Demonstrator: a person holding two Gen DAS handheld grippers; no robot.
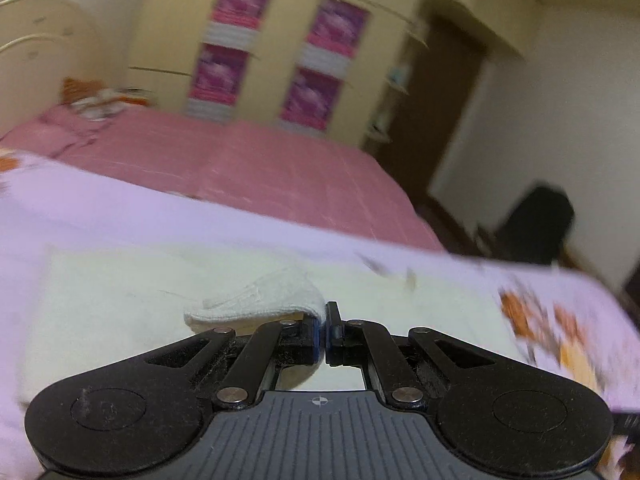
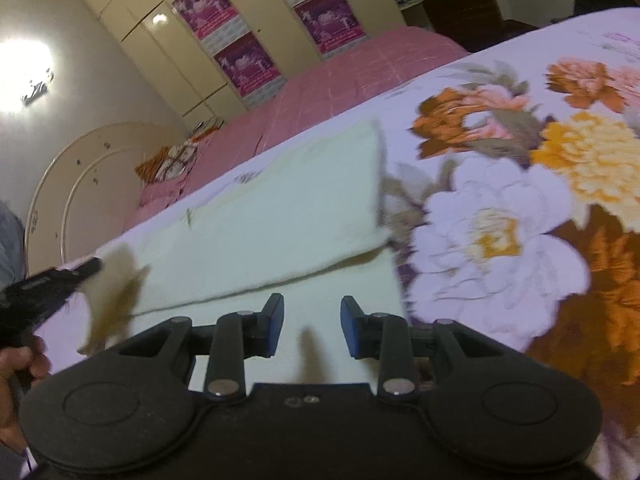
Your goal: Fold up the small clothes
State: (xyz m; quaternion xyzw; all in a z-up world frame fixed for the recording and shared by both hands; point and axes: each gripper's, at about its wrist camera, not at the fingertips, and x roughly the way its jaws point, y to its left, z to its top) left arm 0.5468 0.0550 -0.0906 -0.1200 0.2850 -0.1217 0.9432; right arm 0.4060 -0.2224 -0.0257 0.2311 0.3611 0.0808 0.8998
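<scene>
A pale cream cloth (image 1: 120,300) lies flat on the flowered bedspread (image 1: 100,216). My left gripper (image 1: 325,332) is shut on a corner of the cloth (image 1: 256,300), which curls up over its left finger. The right wrist view shows the cloth (image 2: 280,216) with one layer folded over another. There the left gripper (image 2: 52,284) comes in blurred from the left, and the lifted corner (image 2: 108,292) hangs from it. My right gripper (image 2: 312,328) hovers open over the near edge of the cloth, with nothing between its fingers.
The bedspread (image 2: 500,220) with large orange and white flowers stretches to the right. Beyond it lies a pink bed (image 2: 360,68) with a patterned pillow (image 2: 172,160) and a curved headboard (image 2: 72,184). A cream wardrobe (image 1: 280,40) stands behind. A person's hand (image 2: 20,364) shows at the left edge.
</scene>
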